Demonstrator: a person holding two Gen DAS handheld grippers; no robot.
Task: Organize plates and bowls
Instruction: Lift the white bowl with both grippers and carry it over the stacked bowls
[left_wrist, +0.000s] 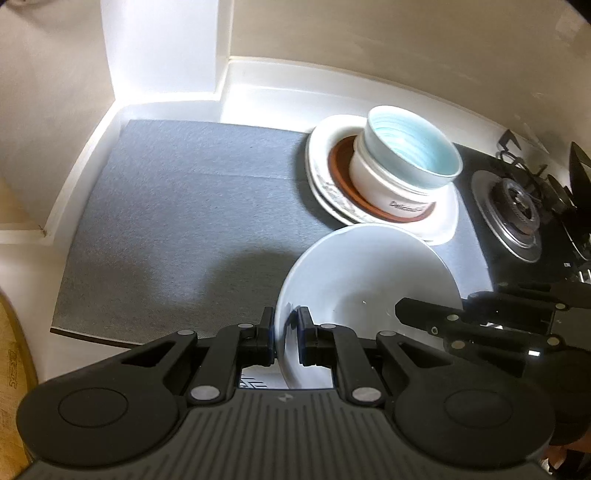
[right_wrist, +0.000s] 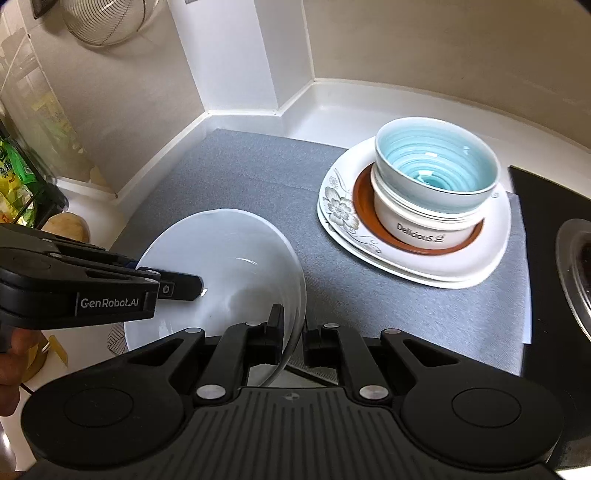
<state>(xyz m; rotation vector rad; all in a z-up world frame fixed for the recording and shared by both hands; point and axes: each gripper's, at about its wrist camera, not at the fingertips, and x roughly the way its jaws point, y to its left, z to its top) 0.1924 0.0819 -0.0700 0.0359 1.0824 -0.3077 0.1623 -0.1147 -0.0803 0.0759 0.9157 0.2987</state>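
Note:
A large white bowl (left_wrist: 369, 280) (right_wrist: 225, 258) is held above the grey mat by both grippers. My left gripper (left_wrist: 286, 325) is shut on its near-left rim; it also shows in the right wrist view (right_wrist: 166, 284). My right gripper (right_wrist: 293, 328) is shut on the bowl's right rim; it shows in the left wrist view (left_wrist: 417, 314). Behind it stands a stack: a light blue bowl (left_wrist: 410, 155) (right_wrist: 436, 166) in a white "Delicious" bowl (right_wrist: 421, 225), on a brown saucer (right_wrist: 364, 199), on white flowered plates (right_wrist: 340, 210) (left_wrist: 325, 166).
A grey mat (left_wrist: 184, 206) (right_wrist: 240, 173) covers the white counter in a wall corner. A gas hob burner (left_wrist: 517, 210) lies to the right. A wooden board (left_wrist: 11, 369) is at the left edge. A shelf with packets (right_wrist: 14, 177) and a hanging strainer (right_wrist: 107, 22) are at left.

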